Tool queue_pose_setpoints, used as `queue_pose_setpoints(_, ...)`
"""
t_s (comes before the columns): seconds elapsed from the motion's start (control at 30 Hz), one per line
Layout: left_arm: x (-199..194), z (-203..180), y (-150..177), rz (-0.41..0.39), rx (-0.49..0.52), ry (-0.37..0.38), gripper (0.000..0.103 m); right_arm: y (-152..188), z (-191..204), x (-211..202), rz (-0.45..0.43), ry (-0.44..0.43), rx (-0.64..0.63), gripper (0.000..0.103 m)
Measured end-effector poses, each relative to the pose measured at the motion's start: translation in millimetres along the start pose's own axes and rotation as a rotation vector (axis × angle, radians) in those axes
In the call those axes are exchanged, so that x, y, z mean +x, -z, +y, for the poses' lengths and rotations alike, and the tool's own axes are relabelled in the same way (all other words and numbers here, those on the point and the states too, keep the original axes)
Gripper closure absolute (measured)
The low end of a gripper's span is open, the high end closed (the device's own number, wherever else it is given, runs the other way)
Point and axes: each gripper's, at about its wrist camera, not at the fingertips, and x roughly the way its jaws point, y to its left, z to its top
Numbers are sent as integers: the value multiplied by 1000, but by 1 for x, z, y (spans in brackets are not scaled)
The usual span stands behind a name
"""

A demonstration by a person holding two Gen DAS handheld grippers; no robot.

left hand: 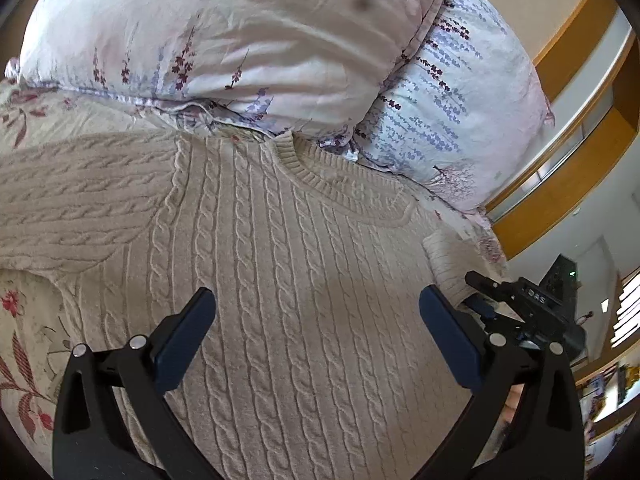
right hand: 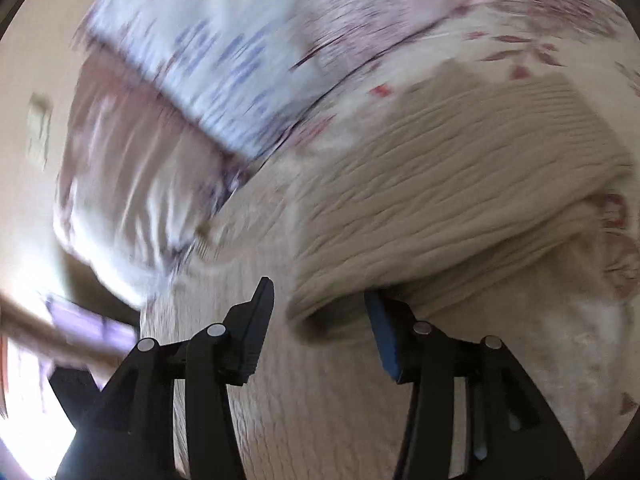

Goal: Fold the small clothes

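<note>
Bed [left hand: 24, 344] carries cream sweater [left hand: 280, 280], flat below pillows [left hand: 240, 40]. Left tool [left hand: 316, 328] wide open, empty (hovering above chest). Right tool [right hand: 320, 308] part-open, sleeve [right hand: 440, 200] at its pad, ungripped; sleeve fold likely in progress.

Evenly lit by soft daylight, with blown-out white glare at the bright slatted window [left hand: 626, 312] on the right edge of the left wrist view and at the lower left corner of the right wrist view. Sharp in the left wrist view, down to the cable stitches of the cream cable-knit sweater [left hand: 280, 280], with only faint shadow beneath the jaws. Heavily motion-smeared in the right wrist view, especially across the lavender-print floral pillows [right hand: 224, 80]; bowed by fisheye and ringed with dark vignette at the corners.
</note>
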Motion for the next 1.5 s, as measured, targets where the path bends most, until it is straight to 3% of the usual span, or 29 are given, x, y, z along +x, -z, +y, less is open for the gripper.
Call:
queue_pose_setpoints(0.07, -1, 4, 0, 8, -18, 25, 2, -10, -13, -8, -54, 36, 67, 54)
queue_pose_setpoints(0.23, -5, 18, -2, 15, -72, 48, 2, -31, -24, -28, -182, 185, 120, 74)
queue_pose_setpoints(0.3, -7, 24, -3, 14, -100, 59, 2, -34, -9, -32, -237, 246, 58, 86)
queue_pose_setpoints(0.37, -8, 29, -5, 8, -125, 65, 4, -30, 22, -32, -284, 271, -65, 89)
queue_pose_setpoints(0.43, -9, 33, -6, 4, -148, 79, 6, -20, 58, -28, -295, 229, -192, 89)
queue_pose_setpoints(0.5, -8, 36, -7, 3, -174, 98, 7, -5, 97, -13, -233, 133, -349, 89)
queue_pose_setpoints(0.53, -7, 37, -8, 4, -185, 105, 9, 10, 123, 5, -126, 60, -461, 87)
queue_pose_setpoints(0.57, -6, 37, -7, 6, -195, 112, 10, 21, 136, 19, -36, 14, -521, 81)
queue_pose_setpoints(0.6, -4, 38, -7, 12, -208, 120, 12, 33, 146, 32, 43, -18, -560, 66)
queue_pose_setpoints(0.63, -1, 39, -7, 19, -221, 125, 13, 47, 152, 46, 123, -37, -594, 58)
queue_pose_setpoints(0.67, 1, 40, -6, 25, -232, 129, 14, 56, 154, 53, 157, -36, -612, 49)
queue_pose_setpoints(0.73, 5, 41, -5, 41, -249, 131, 15, 67, 146, 54, 175, -39, -625, 49)
queue_pose_setpoints(0.8, 11, 41, -6, 57, -255, 128, 15, 65, 128, 46, 181, -50, -568, 49)
queue_pose_setpoints(0.93, 21, 44, -8, 86, -285, 126, 17, 40, 62, 9, 137, -34, -294, 49)
queue_pose_setpoints(1.03, 27, 47, -11, 99, -309, 121, 28, 20, -5, -18, 64, 18, -18, 49)
queue_pose_setpoints(1.17, 37, 50, -17, 112, -314, 108, 50, 11, -56, -40, -48, 23, 195, 57)
queue_pose_setpoints(1.33, 54, 50, -29, 128, -292, 72, 78, -3, -73, -40, -153, 27, 269, 62)
queue_pose_setpoints(1.37, 58, 49, -31, 129, -280, 69, 81, -5, -76, -39, -167, 26, 280, 67)
queue_pose_setpoints(1.4, 62, 45, -34, 131, -260, 61, 92, -11, -77, -38, -180, 29, 286, 82)
queue_pose_setpoints(1.43, 65, 42, -37, 129, -240, 55, 95, -14, -79, -38, -186, 23, 279, 92)
queue_pose_setpoints(1.5, 61, 33, -45, 82, -180, 38, 96, -12, -71, -41, -238, -19, 270, 93)
